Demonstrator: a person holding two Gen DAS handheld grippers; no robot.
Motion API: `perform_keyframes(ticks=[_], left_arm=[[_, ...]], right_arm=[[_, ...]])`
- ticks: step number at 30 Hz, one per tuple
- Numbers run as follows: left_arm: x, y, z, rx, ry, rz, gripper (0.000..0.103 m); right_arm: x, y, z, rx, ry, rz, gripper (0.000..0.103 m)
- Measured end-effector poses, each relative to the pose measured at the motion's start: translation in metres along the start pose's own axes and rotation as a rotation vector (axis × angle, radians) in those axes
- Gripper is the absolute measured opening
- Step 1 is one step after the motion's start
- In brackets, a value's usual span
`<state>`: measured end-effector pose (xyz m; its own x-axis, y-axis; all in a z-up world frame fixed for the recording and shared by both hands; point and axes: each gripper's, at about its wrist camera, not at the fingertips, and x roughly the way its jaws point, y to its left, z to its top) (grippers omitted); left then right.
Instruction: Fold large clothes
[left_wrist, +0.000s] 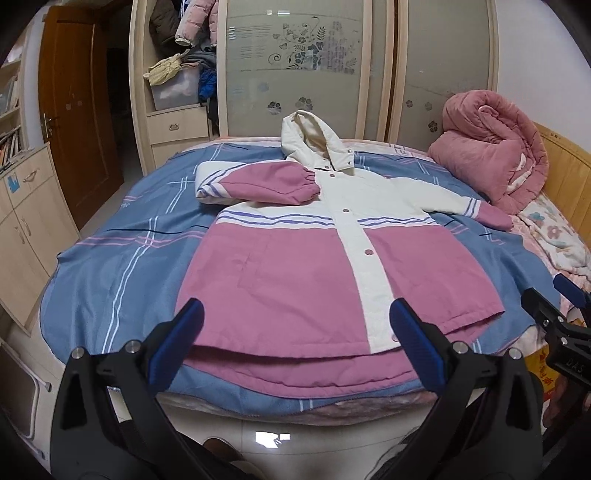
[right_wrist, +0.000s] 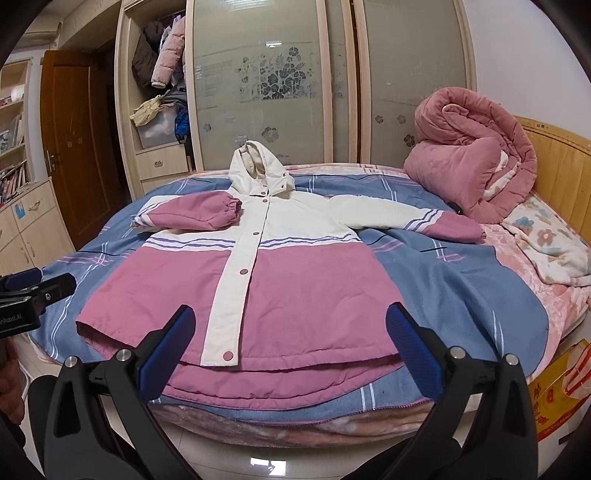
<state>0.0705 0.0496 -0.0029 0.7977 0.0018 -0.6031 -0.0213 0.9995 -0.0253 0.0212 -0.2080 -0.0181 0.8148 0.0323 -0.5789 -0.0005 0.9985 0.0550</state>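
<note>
A pink and cream hooded jacket lies front up on a blue striped blanket on the bed, snaps closed. Its left sleeve is folded across the chest; its right sleeve stretches out to the right. The hood points to the far side. My left gripper is open and empty, above the jacket's hem at the bed's near edge. My right gripper is open and empty, also above the hem. The jacket fills the right wrist view too.
A rolled pink quilt sits at the bed's far right by a wooden headboard. A floral blanket lies beside it. Wardrobe with sliding glass doors stands behind the bed. A cabinet and door are left. Tiled floor is below.
</note>
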Motion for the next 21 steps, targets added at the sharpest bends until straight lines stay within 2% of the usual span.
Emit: perform_keyframes(ticks=[8,21], left_arm=[[-0.012,-0.009,-0.002,0.010,-0.021,-0.005,0.101],[-0.010,-0.012,-0.004,0.014,-0.019,-0.027,0.101]], right_arm=[[-0.016,-0.003,0.000,-0.006,-0.018,-0.004,0.102],[-0.018,-0.002,-0.002,-0.011,-0.010,-0.010,0.102]])
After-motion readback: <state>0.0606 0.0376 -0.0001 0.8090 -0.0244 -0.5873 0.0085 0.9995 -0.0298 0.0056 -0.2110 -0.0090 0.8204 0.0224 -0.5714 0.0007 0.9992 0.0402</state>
